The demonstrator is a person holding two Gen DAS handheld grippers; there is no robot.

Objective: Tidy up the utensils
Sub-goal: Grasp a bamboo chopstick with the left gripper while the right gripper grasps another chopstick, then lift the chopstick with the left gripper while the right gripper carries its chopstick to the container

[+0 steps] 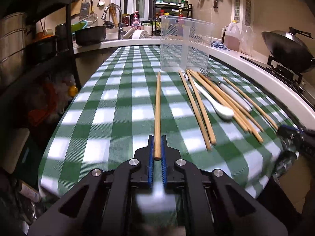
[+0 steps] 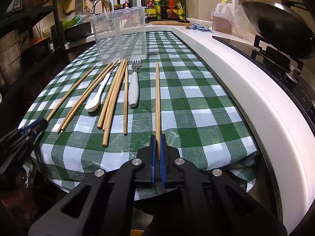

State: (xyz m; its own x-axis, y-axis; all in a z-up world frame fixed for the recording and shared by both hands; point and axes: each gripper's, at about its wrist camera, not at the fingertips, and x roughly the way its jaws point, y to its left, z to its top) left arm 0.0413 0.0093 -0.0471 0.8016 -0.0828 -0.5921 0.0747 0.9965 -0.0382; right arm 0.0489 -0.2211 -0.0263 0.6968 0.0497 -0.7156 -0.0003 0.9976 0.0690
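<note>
Between the blue pads of the left gripper [image 1: 157,147] sits the near end of a single wooden chopstick [image 1: 157,108]; the jaws are closed on it, pads pressing both sides. The stick runs straight away from the gripper across the green-and-white checked tablecloth [image 1: 110,102], its far tip near the foot of a clear plastic utensil holder [image 1: 185,45] that stands upright toward the far end of the table.

The right gripper [image 2: 157,147] likewise clamps the near end of another chopstick [image 2: 157,98], which lies apart from the rest, on the counter side of the cloth, pointing toward the same holder [image 2: 120,35].

Between the two held sticks lies the loose pile: several more chopsticks [image 2: 112,98] fanned out lengthwise, some touching or crossing, a white spoon [image 2: 96,98] with its bowl toward the near edge, and a fork [image 2: 134,86] with a white handle and its tines pointing at the holder. In the right wrist view the left gripper shows at the lower left edge, at the end of the outermost stick.

Beyond the cloth, a white counter [image 2: 246,90] runs along the right side, carrying a dark wok [image 2: 279,27] on a stove and a jug of brown liquid [image 2: 222,17]. A faucet [image 1: 113,11] and a dark pot [image 1: 90,34] sit at the far left, and a rack of bottles [image 2: 165,5] stands at the back.
</note>
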